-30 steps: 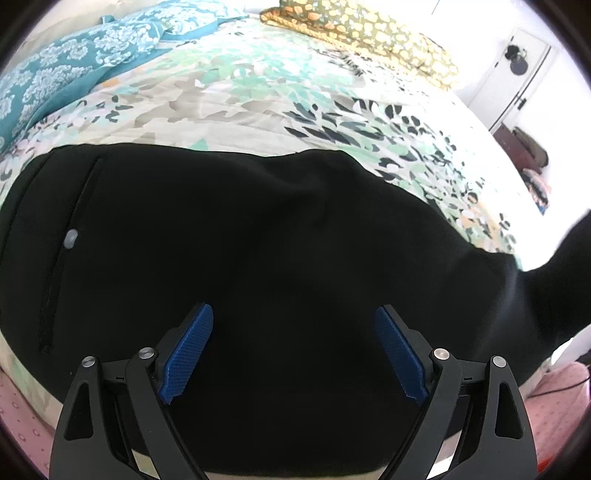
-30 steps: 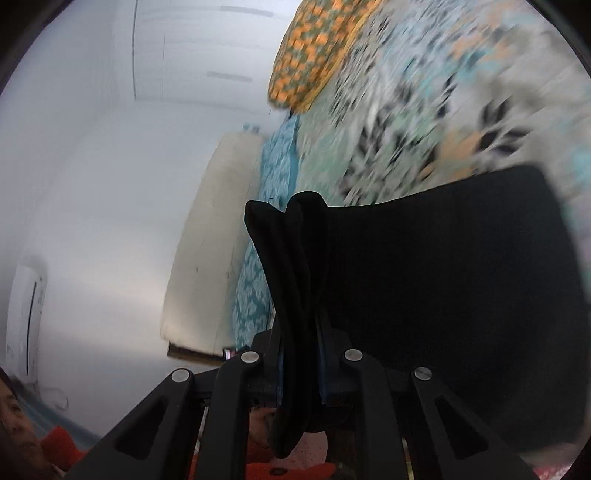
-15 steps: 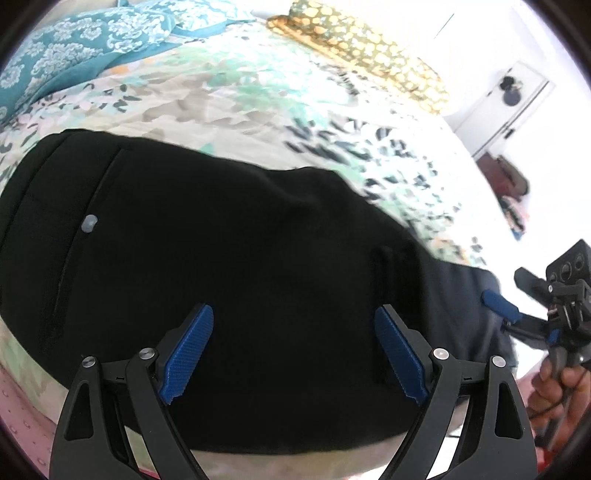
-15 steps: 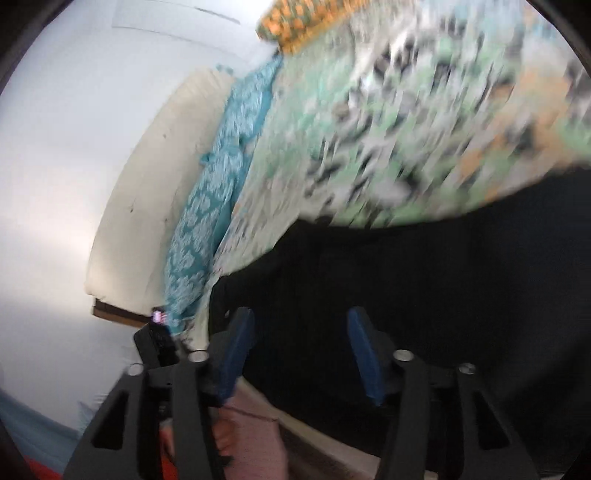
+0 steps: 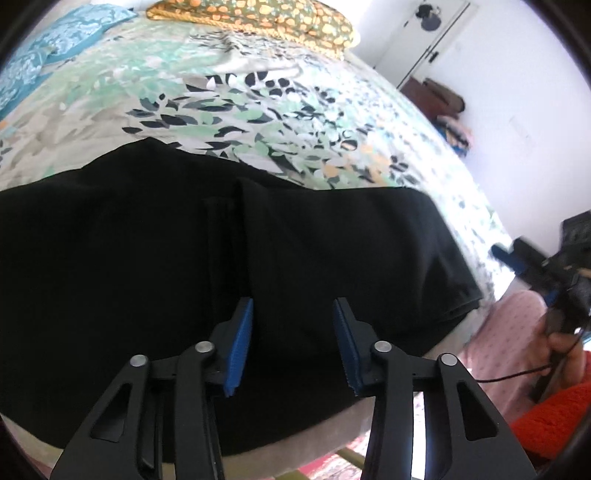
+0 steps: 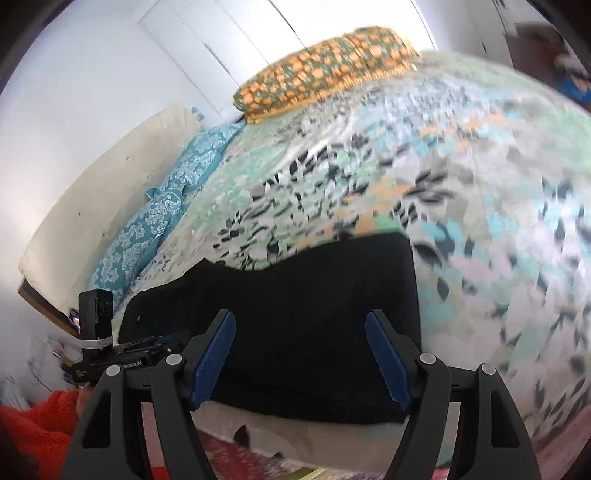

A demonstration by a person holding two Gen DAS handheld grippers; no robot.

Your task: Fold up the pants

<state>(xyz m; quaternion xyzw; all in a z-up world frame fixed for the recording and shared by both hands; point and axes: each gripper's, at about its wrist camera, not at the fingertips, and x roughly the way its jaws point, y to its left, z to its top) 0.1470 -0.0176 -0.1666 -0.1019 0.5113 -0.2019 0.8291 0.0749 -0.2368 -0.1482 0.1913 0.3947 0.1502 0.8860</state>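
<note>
On the floral bedspread, the left wrist view shows black pants folded flat, a vertical seam showing; the left hand-held gripper has just been closing, empty above them. The right wrist view shows the pants near the bed's edge, with the right hand-held gripper just opening, empty.

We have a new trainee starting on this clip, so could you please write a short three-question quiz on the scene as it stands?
1. True or false: the right gripper grips the black pants.
2. Which pillow lies at the far end of the bed? A) orange-patterned B) plain white
3. Fill in: between the fingers of the left gripper the frame shows only ____.

Key: 1 false, its fingers stand open; 2 A; 3 the black pants.
</note>
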